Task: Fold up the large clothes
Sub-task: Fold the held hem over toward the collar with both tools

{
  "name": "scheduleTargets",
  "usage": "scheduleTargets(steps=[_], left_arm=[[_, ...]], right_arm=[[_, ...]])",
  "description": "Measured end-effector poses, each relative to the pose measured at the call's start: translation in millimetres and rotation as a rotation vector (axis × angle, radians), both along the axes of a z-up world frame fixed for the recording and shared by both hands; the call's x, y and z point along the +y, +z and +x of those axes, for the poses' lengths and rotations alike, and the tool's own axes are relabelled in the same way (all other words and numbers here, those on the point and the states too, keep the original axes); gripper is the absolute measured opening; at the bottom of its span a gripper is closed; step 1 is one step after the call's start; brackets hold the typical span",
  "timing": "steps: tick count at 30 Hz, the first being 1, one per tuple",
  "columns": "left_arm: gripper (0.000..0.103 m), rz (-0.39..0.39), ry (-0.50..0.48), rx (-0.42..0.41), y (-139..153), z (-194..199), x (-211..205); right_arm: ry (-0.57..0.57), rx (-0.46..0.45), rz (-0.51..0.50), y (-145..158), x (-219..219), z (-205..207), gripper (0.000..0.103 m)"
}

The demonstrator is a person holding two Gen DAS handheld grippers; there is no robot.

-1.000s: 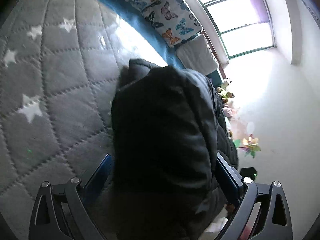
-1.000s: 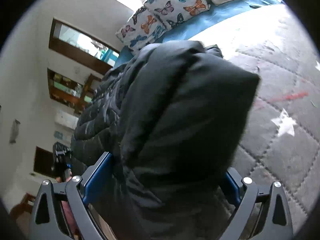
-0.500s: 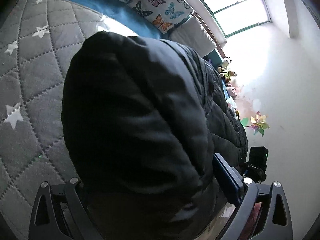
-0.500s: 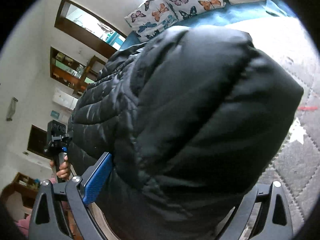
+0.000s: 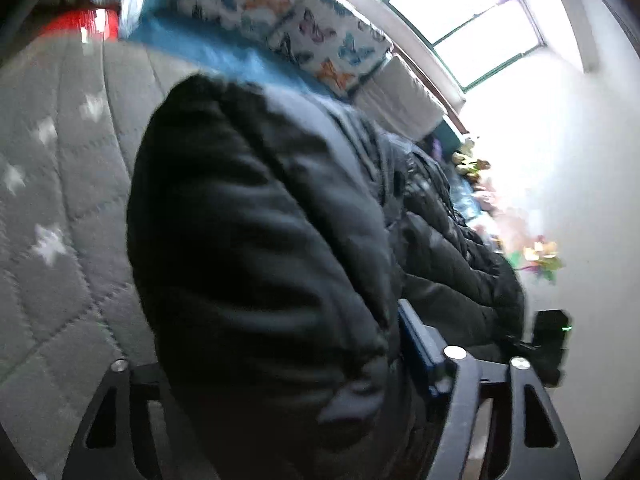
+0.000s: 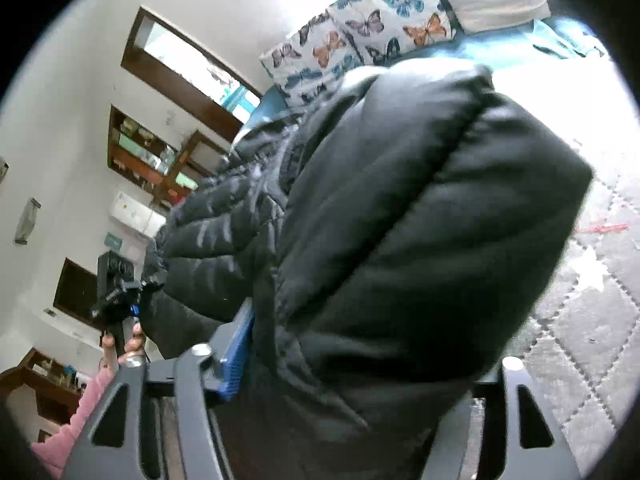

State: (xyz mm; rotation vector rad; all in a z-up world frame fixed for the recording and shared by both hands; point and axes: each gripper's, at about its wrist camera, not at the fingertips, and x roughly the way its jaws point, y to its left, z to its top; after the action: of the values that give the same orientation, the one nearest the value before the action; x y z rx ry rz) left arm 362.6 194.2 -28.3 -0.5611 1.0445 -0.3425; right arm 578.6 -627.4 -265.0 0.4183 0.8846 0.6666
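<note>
A black puffer jacket (image 5: 260,248) fills the middle of both wrist views, bunched into a thick roll and hanging over a grey quilted bed cover (image 5: 52,200) with white stars. My left gripper (image 5: 280,320) has the roll between its jaws, which are closing. Its blue right pad (image 5: 416,340) presses the fabric and the jacket hides the left finger. In the right wrist view the jacket (image 6: 400,240) sits likewise in my right gripper (image 6: 368,320), jaws closing. That gripper's blue left pad (image 6: 236,344) is against the fabric, with its right finger covered.
Butterfly-print pillows (image 6: 380,28) and a blue sheet (image 5: 224,56) lie at the far end of the bed. A red object (image 5: 80,26) sits at the bed's far left corner. A hand (image 6: 132,344) with a pink sleeve shows at the left. Wooden shelves (image 6: 148,160) line the wall.
Both pairs of jaws have narrowed onto the jacket. The left view has rolled and blurred, and the bunched jacket now stands higher off the bed cover.
</note>
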Motion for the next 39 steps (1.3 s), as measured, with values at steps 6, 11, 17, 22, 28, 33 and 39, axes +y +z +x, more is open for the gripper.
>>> scheduleTargets(steps=[6, 11, 17, 22, 28, 33, 39], left_arm=[[0.058, 0.063, -0.053, -0.093, 48, -7, -44], [0.058, 0.002, -0.108, -0.121, 71, -3, -104], [0.058, -0.048, -0.208, -0.127, 89, 10, -211], [0.058, -0.063, -0.279, -0.119, 81, 17, -305], [0.058, -0.029, -0.320, -0.061, 46, 29, -379], [0.062, -0.021, -0.321, -0.010, 18, 29, -392], [0.084, -0.061, -0.306, 0.034, -6, 30, -396]], right_arm=[[-0.034, -0.101, -0.061, 42, -3, -31, 0.051], [-0.096, -0.157, -0.104, 74, -33, -64, 0.050], [-0.196, -0.181, -0.163, 89, -91, -101, 0.050], [-0.272, -0.175, -0.184, 77, -133, -118, 0.050], [-0.319, -0.106, -0.175, 41, -156, -111, 0.051], [-0.373, -0.007, -0.143, 1, -168, -99, 0.067], [-0.414, 0.055, -0.092, -19, -179, -99, 0.088]])
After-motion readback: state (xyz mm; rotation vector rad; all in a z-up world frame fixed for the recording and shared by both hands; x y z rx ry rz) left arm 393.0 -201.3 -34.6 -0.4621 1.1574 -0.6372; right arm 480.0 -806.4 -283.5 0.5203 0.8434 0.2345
